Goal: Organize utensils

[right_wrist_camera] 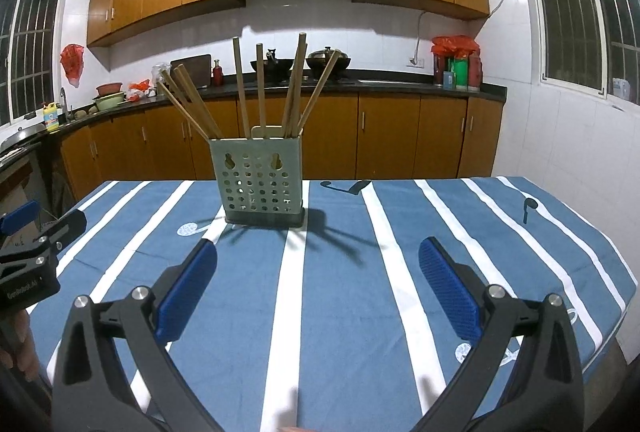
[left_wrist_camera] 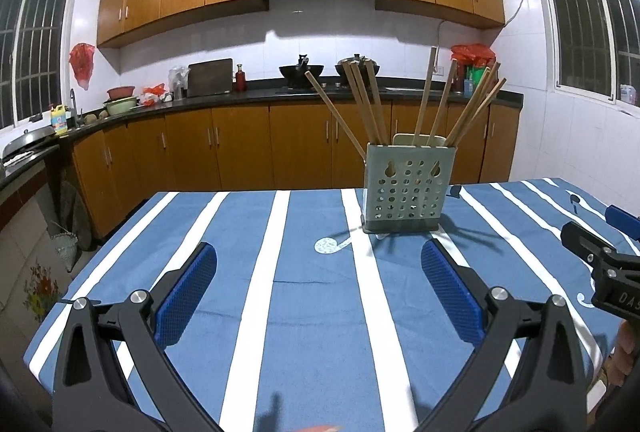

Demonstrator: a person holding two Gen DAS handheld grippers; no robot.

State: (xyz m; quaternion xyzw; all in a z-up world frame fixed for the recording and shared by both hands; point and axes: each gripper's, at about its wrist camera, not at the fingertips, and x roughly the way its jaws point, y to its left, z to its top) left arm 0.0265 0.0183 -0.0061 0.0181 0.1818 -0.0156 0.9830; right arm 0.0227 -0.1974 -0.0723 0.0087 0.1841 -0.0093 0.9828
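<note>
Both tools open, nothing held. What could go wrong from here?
1. The chopsticks splay outward from the holder; closing on one could lever its neighbours out.
2. The holder stands free on the tablecloth; a sideways nudge from the left tool or right tool may tip it.

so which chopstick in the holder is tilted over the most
The chopstick that splays out alone on the left of the holder, seen from the left tool's camera. It leans well away from the group; the others stand steeper.
</note>
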